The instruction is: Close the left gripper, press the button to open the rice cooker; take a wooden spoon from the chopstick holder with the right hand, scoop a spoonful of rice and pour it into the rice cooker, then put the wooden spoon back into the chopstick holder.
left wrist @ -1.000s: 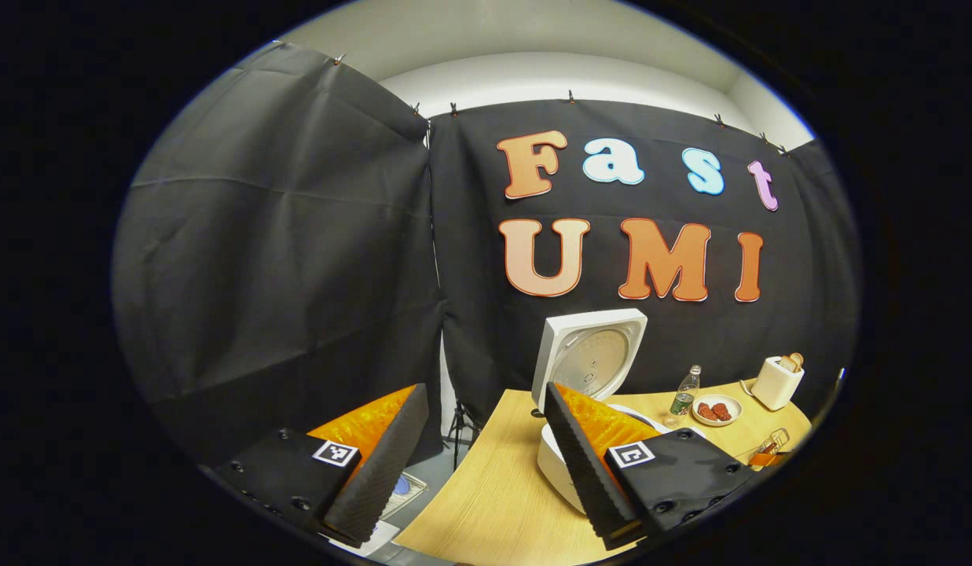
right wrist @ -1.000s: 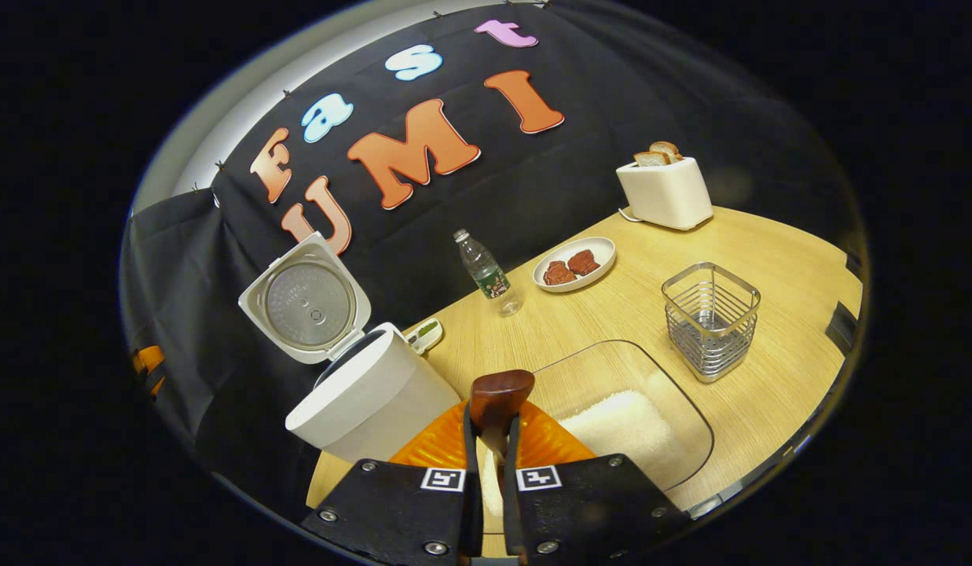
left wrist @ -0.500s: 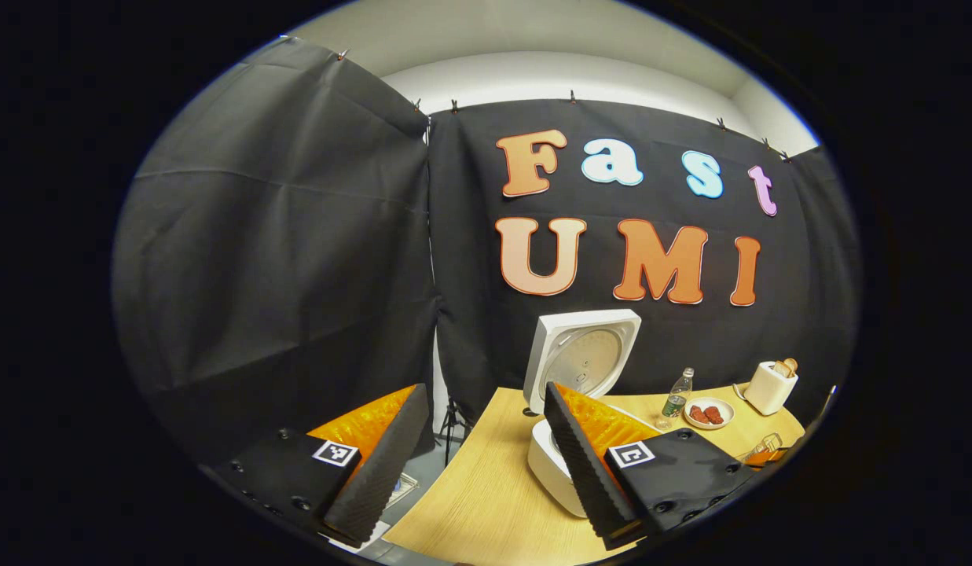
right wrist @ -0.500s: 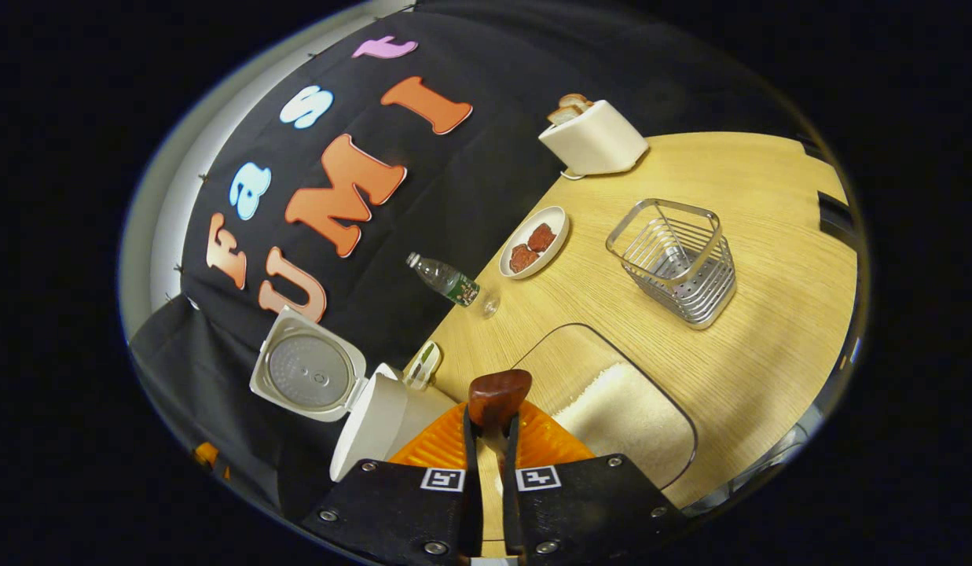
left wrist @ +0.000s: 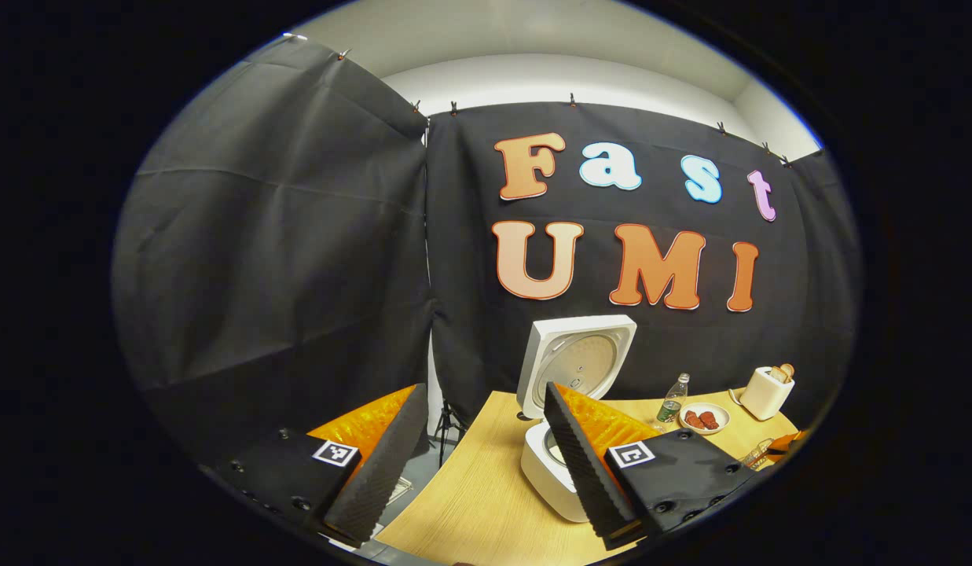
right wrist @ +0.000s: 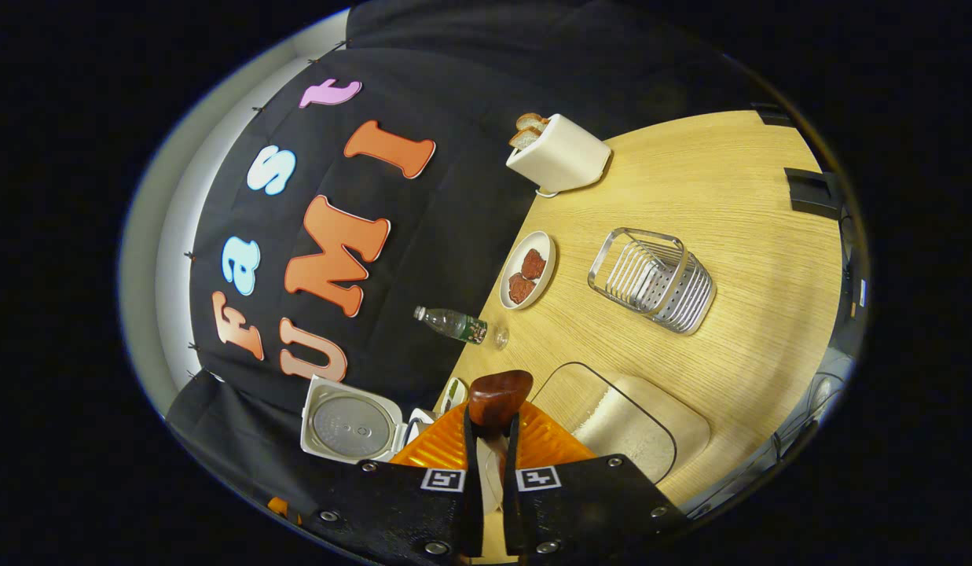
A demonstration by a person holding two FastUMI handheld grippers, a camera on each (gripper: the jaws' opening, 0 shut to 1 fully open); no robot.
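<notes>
Right gripper (right wrist: pixel 490 440) pinching wooden spoon (right wrist: pixel 497 398) above rice tray (right wrist: pixel 639 424), beside open rice cooker (right wrist: pixel 350 424). Left gripper (left wrist: pixel 486 440) spread wide, empty, near cooker on table (left wrist: pixel 486 503). Wire chopstick holder (right wrist: pixel 652 280) well apart.

Square black-and-white coded marker tags sit on the fingers of the left tool (left wrist: pixel 486 452) and the right tool (right wrist: pixel 491 479): patterns, not readable text. Bottle (right wrist: pixel 456 325) carries a green label, print too small to read. Rice cooker (right wrist: pixel 350 428) inner lid shows faint embossed marks, illegible. No other legible text, brand or number found.
</notes>
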